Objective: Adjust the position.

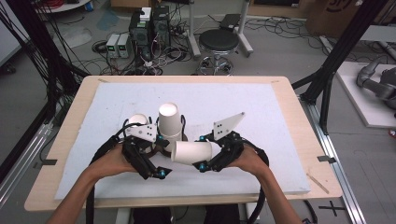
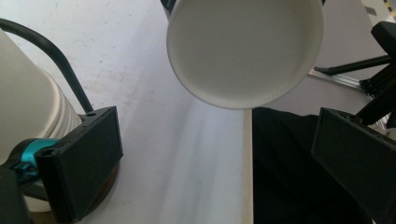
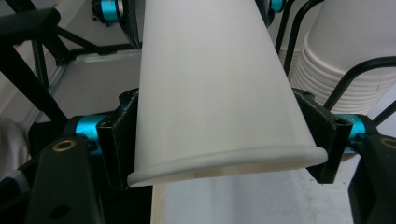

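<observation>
High view: right claw [image 1: 201, 164] clamps a paper cup [image 1: 194, 152] sideways above the tabletop [image 1: 261, 107], cup stack [image 1: 168, 122] just behind. Left gripper view: left claw [image 2: 210, 158] gapes, released, the cup's mouth ahead. Right gripper view: pads pinch the cup's walls, stack close beside.

we see our right gripper [image 3: 224, 140] clamped on a white paper cup [image 3: 215, 88] running up the middle of the frame, rim toward us. a stack of white cups [image 3: 345, 56] stands at upper right.
</observation>
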### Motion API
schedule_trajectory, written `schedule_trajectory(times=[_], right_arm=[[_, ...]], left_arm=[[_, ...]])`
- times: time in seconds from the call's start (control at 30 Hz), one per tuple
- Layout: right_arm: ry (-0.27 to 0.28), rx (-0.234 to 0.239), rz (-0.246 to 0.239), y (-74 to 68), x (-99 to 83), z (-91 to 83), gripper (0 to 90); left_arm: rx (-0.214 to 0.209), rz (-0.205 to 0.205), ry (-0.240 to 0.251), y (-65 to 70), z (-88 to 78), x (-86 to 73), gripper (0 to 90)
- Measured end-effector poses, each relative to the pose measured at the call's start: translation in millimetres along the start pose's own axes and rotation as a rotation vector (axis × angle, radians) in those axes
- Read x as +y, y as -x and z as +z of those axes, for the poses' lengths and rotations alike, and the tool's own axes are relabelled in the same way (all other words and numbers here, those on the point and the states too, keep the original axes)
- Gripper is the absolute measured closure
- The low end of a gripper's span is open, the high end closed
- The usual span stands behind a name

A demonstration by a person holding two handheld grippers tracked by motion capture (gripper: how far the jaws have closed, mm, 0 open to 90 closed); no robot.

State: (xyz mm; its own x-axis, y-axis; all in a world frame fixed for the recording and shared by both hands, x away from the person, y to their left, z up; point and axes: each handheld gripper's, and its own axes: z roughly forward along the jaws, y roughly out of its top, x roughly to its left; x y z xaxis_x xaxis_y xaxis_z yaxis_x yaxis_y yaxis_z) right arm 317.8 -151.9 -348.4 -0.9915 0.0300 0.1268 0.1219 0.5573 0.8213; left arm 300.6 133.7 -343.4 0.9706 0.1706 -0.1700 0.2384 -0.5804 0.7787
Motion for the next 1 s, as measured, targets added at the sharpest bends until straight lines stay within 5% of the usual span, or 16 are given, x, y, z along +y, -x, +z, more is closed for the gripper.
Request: schedule_trajectory(times=[0.53, 1.0], right_arm=[[-0.218, -0.02, -0.031, 1.0, 12.0, 5.0, 26.1], [-0.341, -0.03, -0.06, 1.9, 24.2, 10.2, 26.1]], left_arm=[[-0.01, 0.014, -0.212, -2.4, 2.7, 14.6, 1.7], [-0.017, 0.058, -0.384, -5.5, 9.8, 25.6, 2.8]])
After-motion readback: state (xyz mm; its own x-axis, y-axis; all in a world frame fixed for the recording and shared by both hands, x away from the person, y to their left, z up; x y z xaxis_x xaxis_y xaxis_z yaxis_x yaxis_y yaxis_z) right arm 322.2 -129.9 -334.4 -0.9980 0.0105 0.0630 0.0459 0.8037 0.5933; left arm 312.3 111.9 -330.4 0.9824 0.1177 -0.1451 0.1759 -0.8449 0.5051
